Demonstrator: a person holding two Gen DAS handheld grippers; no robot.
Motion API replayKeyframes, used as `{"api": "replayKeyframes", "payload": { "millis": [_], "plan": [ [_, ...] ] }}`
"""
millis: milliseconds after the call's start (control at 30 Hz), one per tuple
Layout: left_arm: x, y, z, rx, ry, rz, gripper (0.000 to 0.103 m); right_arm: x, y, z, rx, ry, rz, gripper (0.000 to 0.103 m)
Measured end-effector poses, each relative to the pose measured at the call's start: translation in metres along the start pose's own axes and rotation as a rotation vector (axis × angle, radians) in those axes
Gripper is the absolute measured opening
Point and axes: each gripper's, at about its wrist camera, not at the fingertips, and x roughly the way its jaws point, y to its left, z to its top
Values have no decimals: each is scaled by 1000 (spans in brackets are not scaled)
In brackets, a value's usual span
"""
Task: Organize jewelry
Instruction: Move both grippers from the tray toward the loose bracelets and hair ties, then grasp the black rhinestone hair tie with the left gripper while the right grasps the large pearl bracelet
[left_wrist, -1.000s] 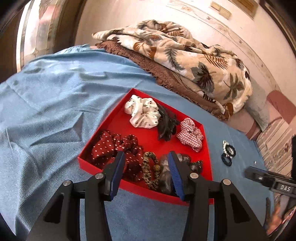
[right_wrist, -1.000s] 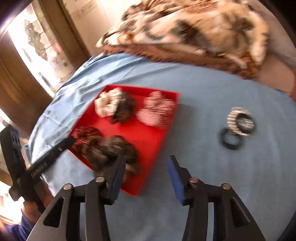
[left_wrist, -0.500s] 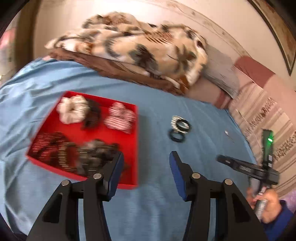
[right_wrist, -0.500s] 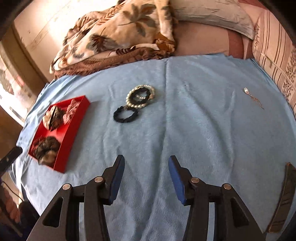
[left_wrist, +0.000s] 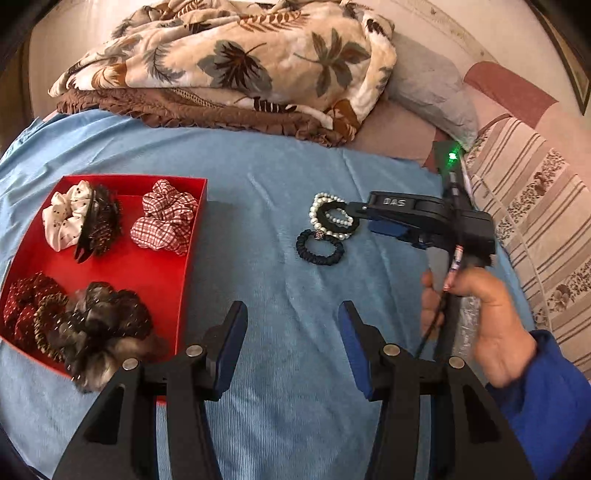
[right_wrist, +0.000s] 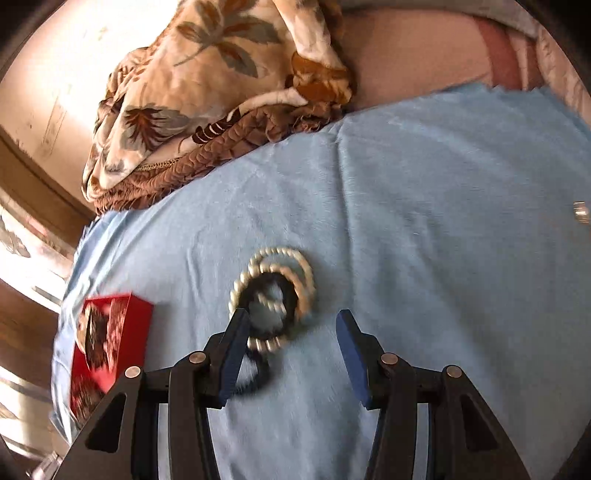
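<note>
Pearl bracelets (right_wrist: 275, 291) lie on the bed just ahead of the right tool (right_wrist: 290, 354), whose empty jaws have just been narrowing.

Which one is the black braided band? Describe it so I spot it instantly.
Start at the red tray on the blue bedspread. Right of it lie pearl bracelets. The black braided band sits just below them: all dark, with one metal bead.

Sunlit bed (left_wrist: 280, 173) with leaf-print blanket (left_wrist: 236, 59) against wall (left_wrist: 443, 22).
</note>
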Motion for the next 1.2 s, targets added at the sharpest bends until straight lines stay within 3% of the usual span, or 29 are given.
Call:
{"api": "replayKeyframes", "payload": {
  "millis": [67,167,333,433,500,567,700,967,1067,1200],
  "plan": [
    [8,2,5,-10,11,8,50,16,-2,1,3,42,4,11],
    [14,3,10,-10,9,23,50,2,-12,-9,23,21,24,11],
    [30,1,17,-30,35,24,50,-58,-45,-55,59,11,60,11],
    [45,-6,21,-39,55,21,50,-85,-66,-83,81,-2,4,14],
    [56,-12,24,-29,69,34,50,-98,-74,-93,69,-39,-40,39],
    [68,-15,29,-17,81,63,50,-108,-79,-100,55,-95,-65,51],
    [92,-18,43,20,87,135,50,-110,-92,-101,71,-133,-6,51],
    [146,-17,58,29,142,203,50,-103,-95,-77,16,-157,30,47],
    [150,-26,57,68,121,239,54,-87,-88,-63,-49,-118,28,39],
    [153,-34,55,84,90,267,63,-64,-74,-57,-140,-54,20,38]
  ]
}}
